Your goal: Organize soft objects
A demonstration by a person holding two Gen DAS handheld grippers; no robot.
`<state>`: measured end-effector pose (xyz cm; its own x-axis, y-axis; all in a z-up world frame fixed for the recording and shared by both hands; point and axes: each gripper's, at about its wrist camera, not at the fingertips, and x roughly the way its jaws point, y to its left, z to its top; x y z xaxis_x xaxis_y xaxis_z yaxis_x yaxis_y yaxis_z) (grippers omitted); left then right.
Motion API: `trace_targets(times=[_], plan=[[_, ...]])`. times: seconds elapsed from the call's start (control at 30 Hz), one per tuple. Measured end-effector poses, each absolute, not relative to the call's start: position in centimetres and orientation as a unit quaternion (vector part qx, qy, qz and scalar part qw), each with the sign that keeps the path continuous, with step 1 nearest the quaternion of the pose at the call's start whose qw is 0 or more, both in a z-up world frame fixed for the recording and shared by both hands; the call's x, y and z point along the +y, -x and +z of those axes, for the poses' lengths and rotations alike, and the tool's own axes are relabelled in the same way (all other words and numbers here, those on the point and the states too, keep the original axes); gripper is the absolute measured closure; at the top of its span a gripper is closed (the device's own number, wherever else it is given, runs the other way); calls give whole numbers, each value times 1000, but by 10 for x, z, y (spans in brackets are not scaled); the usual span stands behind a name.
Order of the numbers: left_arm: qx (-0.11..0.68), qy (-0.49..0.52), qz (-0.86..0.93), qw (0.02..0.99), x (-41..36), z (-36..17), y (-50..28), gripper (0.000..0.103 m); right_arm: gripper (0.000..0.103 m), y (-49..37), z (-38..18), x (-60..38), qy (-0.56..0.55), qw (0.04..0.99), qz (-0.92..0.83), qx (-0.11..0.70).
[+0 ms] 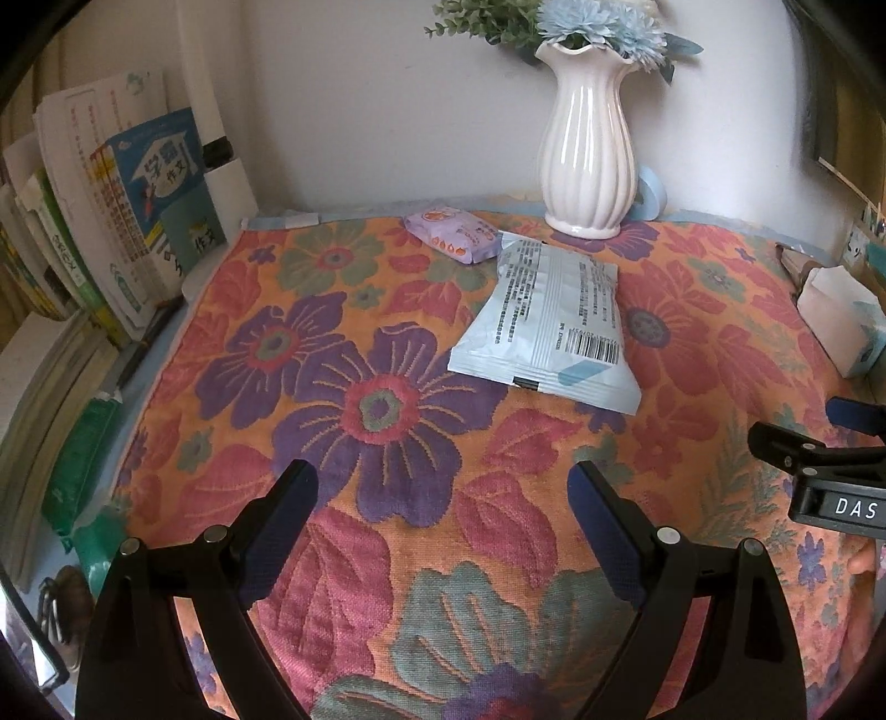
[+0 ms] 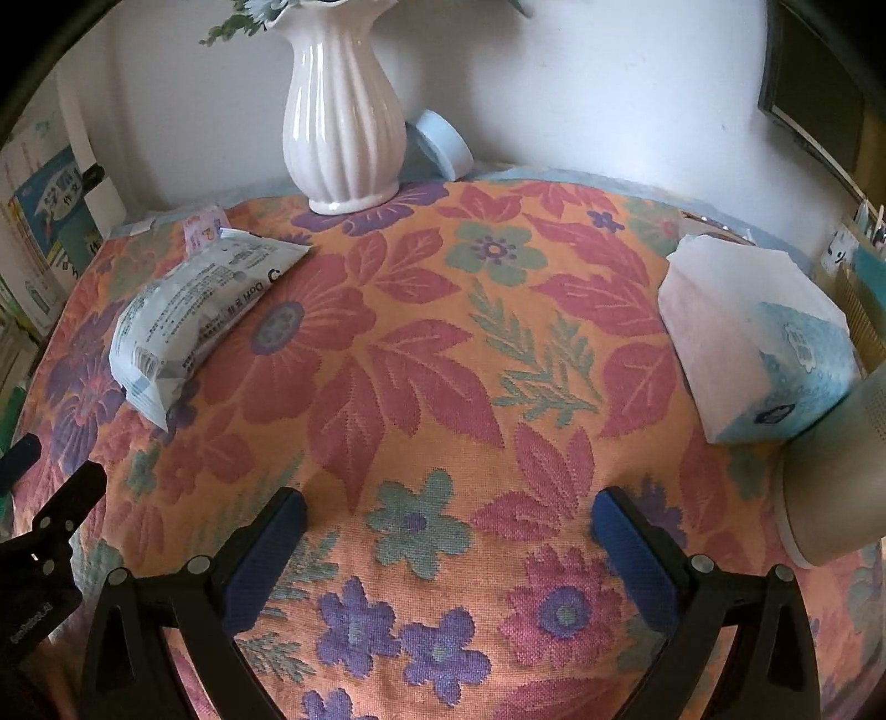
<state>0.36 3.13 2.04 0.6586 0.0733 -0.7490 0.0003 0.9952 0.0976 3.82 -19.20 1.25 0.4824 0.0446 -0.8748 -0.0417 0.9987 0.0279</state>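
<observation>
At the far left a row of books (image 1: 138, 221) stands upright against the wall, with a green packet (image 1: 83, 465) lying beside the edge of the floral cloth (image 1: 387, 343) that covers the tabletop. Over the near part of that cloth the left hand-held gripper (image 1: 443, 487) hangs with its jaws spread wide and nothing between them, its blue pads (image 1: 277, 531) clear of the fabric's big purple flower. Further back, toward the middle, a small purple tissue pack (image 1: 451, 232) lies flat near the wall, and a pale blue wipes packet (image 1: 545, 315) lies just in front of it, its far corner overlapping or touching the purple pack; its barcode end points toward the camera. Right of these a white ribbed vase (image 1: 590, 149) with blue flowers (image 1: 598, 25) stands upright at the back of the cloth, and a light blue roll of tape (image 2: 443, 141) leans behind its right side against the wall. In the right wrist view the right hand-held gripper (image 2: 448, 515) also stands with its jaws wide apart and empty above bare cloth, well apart from the wipes packet at its left. At the far right a soft white and blue tissue pack (image 2: 758, 338) sits near the cloth's edge, touching a beige rounded object (image 2: 836, 471) just in front of it.
</observation>
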Motion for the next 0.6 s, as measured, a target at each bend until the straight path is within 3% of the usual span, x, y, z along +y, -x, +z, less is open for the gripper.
trace_targets(times=[0.6], plan=[[414,-44,22,909,32,19,-3,12,0,-38,13,-192,-1,861,25,508]])
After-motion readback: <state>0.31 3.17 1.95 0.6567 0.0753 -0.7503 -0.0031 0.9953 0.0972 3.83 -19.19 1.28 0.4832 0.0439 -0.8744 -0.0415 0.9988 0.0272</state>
